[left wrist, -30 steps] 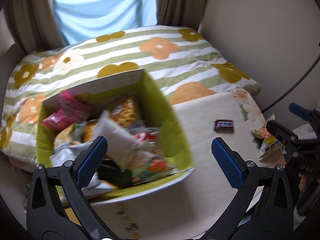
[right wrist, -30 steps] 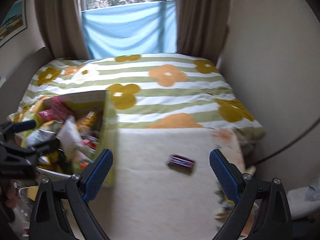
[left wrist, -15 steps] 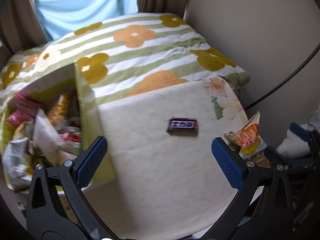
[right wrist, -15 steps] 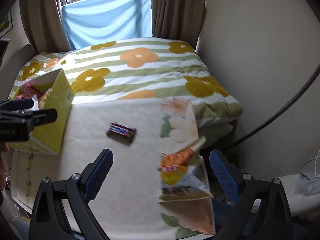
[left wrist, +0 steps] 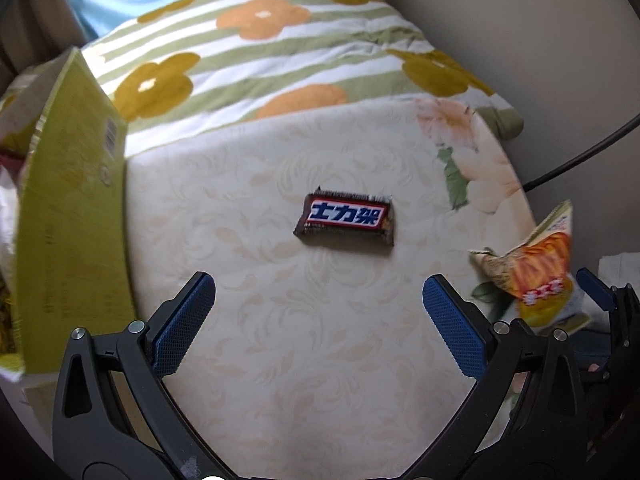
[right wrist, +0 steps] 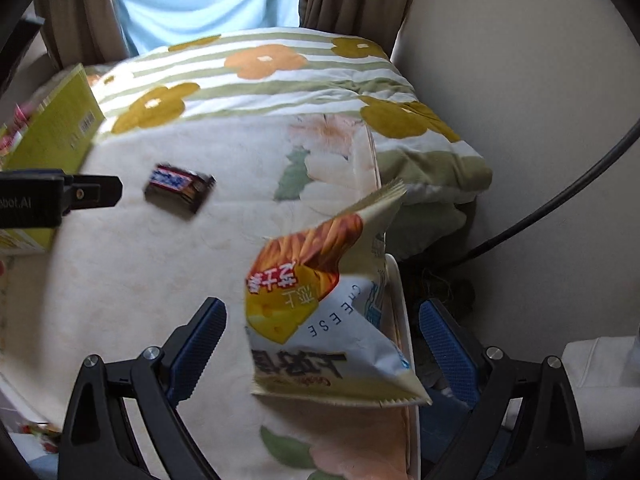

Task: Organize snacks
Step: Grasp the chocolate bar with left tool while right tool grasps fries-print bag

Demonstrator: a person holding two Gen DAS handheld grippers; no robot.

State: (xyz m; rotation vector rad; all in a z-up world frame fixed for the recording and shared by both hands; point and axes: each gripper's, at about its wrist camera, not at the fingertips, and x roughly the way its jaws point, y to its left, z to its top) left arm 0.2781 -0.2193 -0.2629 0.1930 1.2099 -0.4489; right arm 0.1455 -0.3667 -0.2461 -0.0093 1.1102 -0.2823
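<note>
While lying flat, brown chocolate bar (left wrist: 346, 220) shows blue lettering.

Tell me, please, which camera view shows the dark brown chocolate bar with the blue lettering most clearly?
The left wrist view: the dark brown chocolate bar lies near the centre of the frame, sharp and unobstructed on the cream floral tablecloth, with its label readable. In the right wrist view the bar sits off to the left, smaller and motion-blurred.

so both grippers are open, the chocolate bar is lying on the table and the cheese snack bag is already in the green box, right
Not quite. The cheese snack bag is not in the green box; the right wrist view shows it at the table's right edge, before the open right gripper. The chocolate bar lies on the table, and the left gripper is open.
</note>
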